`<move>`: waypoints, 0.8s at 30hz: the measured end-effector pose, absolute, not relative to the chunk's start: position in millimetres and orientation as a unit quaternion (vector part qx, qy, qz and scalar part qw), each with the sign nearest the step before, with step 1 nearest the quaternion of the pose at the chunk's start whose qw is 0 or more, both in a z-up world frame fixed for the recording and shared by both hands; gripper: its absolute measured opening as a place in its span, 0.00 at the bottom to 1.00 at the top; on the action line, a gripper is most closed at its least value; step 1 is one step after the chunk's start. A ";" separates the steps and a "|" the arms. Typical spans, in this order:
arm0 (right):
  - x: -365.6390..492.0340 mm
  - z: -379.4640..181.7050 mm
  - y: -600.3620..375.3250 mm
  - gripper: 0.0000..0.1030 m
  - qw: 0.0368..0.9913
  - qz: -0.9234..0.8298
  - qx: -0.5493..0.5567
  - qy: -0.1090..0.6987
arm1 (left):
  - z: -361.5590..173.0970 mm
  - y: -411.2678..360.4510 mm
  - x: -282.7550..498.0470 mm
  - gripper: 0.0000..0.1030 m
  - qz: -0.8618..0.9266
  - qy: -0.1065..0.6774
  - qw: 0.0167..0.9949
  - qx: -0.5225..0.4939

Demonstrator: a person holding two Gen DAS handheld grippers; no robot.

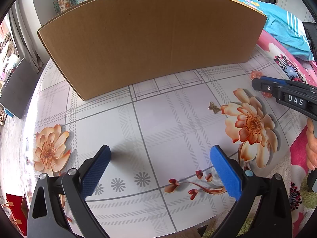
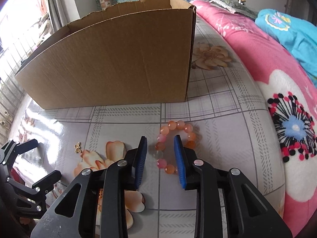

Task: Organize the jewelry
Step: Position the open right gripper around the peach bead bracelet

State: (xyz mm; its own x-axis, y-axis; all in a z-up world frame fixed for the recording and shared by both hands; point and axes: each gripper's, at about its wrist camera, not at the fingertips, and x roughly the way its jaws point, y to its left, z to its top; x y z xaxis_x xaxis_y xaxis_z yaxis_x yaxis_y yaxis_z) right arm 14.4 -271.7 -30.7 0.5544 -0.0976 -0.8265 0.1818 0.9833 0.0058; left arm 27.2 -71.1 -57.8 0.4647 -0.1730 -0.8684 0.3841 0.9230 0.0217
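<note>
Right wrist view: our right gripper point(image 2: 160, 158) straddled the bead bracelet point(image 2: 176, 144), jaws part-open, seemingly not yet gripping; left gripper point(image 1: 160, 170) waited wide open, empty.

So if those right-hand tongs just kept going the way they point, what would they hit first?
Most likely the orange-pink beaded bracelet lying on the flowered tablecloth: the right tongs straddle one side of it. Depth is hard to judge.

"DAS" label, right tongs point(image 1: 255, 83)
</note>
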 end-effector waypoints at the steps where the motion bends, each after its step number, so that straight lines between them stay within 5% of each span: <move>1: 17.1 -31.2 -273.8 0.22 0.880 -0.081 0.043 0.466 | -57.7 -71.3 27.6 0.96 -0.164 0.491 0.849 0.108; 24: 18.2 -31.0 -267.8 0.24 0.875 -0.097 0.025 0.474 | -56.9 -71.1 28.1 0.96 -0.162 0.492 0.849 0.107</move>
State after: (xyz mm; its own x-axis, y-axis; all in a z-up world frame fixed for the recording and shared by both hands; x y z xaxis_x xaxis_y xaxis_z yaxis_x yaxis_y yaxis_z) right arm 18.2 -267.8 -31.0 0.5321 -0.1463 -0.8340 0.1932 0.9799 -0.0486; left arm 28.1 -71.1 -56.9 0.4638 -0.1699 -0.8695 0.3808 0.9244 0.0224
